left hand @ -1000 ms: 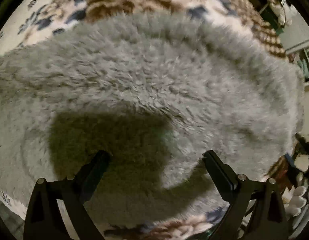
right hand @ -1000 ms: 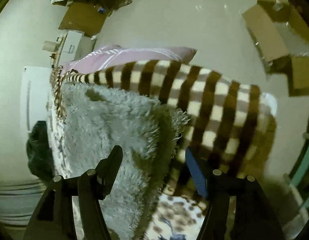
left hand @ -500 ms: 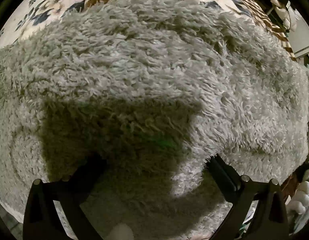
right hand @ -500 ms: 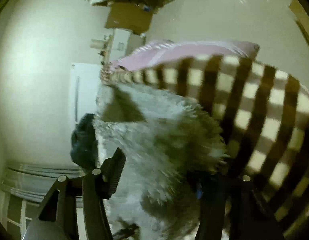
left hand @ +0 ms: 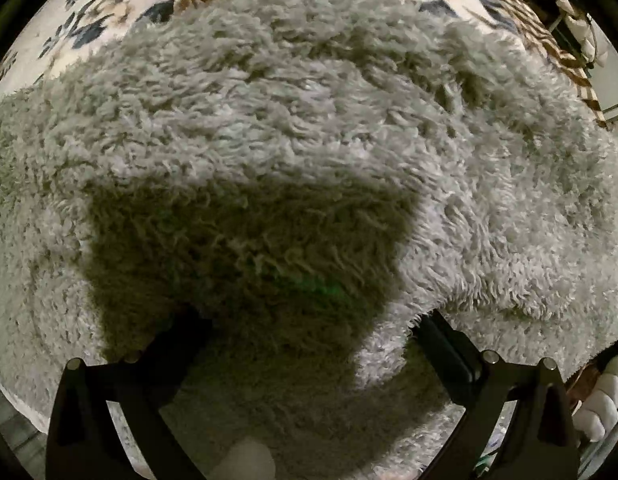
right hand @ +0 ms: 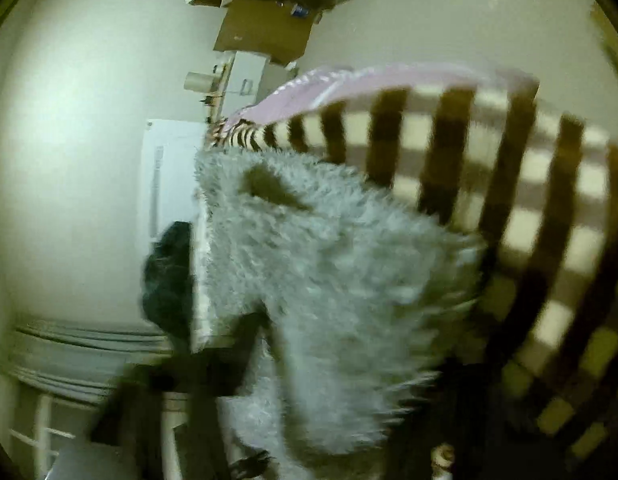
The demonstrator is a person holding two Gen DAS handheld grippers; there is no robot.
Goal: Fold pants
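The grey fluffy pants [left hand: 309, 128] fill the left wrist view and lie on a patterned blanket [left hand: 121, 4]. My left gripper [left hand: 309, 332] is open, its two black fingers [left hand: 449, 344] pressed down into the pile with a wide gap between them. In the right wrist view the picture is blurred. A hanging part of the same grey pants [right hand: 329, 280] sits between the fingers of my right gripper [right hand: 341, 360]. Its left finger [right hand: 245, 344] shows dark against the fabric; the right finger is hidden by fluff, so its grip is unclear.
A brown and cream checked blanket [right hand: 529, 200] and a pink cloth [right hand: 369, 80] lie behind the pants. A dark bundle [right hand: 169, 276] sits at the left by a white cabinet [right hand: 169, 176]. Cardboard boxes [right hand: 265, 32] stand on the floor.
My left gripper has come down closer onto the pants. My right gripper has swung and lifted the pants' edge, and the fabric now covers its right finger.
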